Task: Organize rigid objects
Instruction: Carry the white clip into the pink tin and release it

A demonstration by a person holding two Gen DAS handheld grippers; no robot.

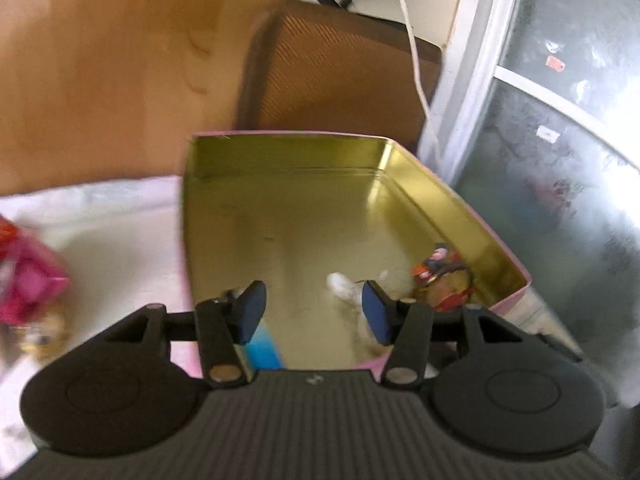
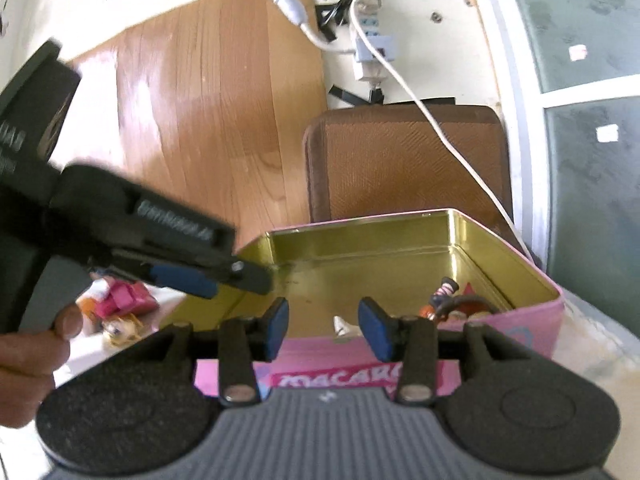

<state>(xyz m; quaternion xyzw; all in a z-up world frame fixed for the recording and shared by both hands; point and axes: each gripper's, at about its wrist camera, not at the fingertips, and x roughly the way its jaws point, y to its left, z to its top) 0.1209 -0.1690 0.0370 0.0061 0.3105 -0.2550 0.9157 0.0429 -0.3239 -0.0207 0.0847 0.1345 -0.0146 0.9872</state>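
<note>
Hovering over the tin (image 1: 508,256), the left gripper (image 1: 314,312) is standing apart, gripping nothing. The right gripper (image 2: 323,328), also apart and empty, is sitting at the tin's 6 o'clock rim, a figurine (image 2: 448,300) lying inside at 4 o'clock.

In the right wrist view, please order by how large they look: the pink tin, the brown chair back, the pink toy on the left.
1. Brown chair back and pink tin: they look similar in size, and the tin is nearer, so I do not rank them.
2. Pink toy: clearly smallest.
</note>
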